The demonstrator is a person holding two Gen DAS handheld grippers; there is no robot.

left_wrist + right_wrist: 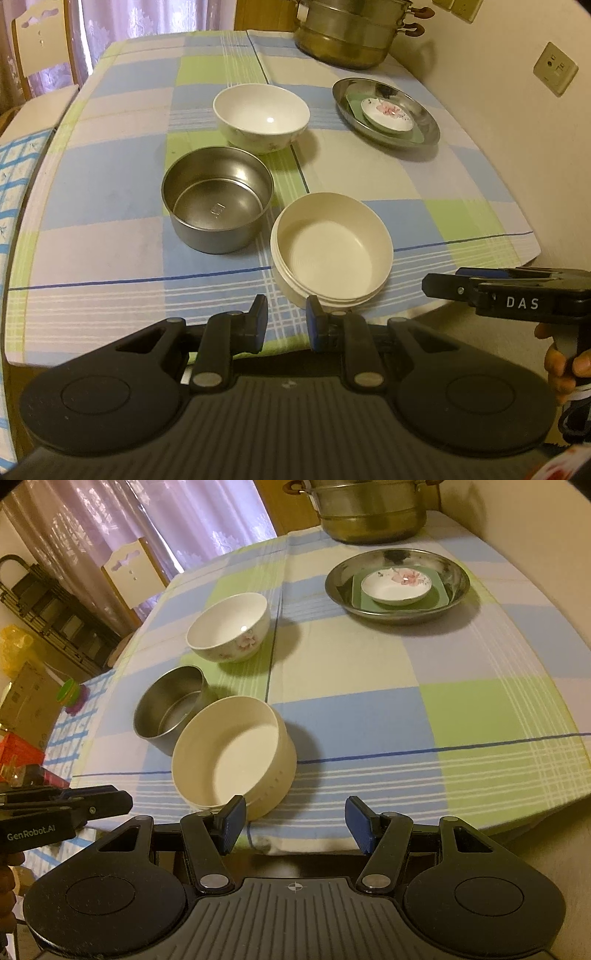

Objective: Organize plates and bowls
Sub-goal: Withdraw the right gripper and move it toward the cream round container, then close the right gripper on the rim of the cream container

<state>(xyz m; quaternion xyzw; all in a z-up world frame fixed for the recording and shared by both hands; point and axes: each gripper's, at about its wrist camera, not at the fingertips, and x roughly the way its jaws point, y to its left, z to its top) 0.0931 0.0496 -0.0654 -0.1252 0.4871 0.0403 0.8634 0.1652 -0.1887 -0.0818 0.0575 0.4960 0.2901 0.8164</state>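
Cream plastic bowl [331, 245] sitting at counter [110, 206] near edge, beside steel bowl [218, 198]. Left gripper [287, 317] hovering narrow, empty; right gripper [295, 821] wide, empty. Risk: nudging bowl off edge.

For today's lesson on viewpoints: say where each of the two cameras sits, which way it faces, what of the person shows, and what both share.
Left wrist: on the left gripper, facing down over the table's near edge; a hand holds the right gripper at the frame's right.
Right wrist: on the right gripper, jaws wider, angled toward the curtains; fingers at left edge.
Shared: cream container, steel bowl, floral bowl, steel plate.
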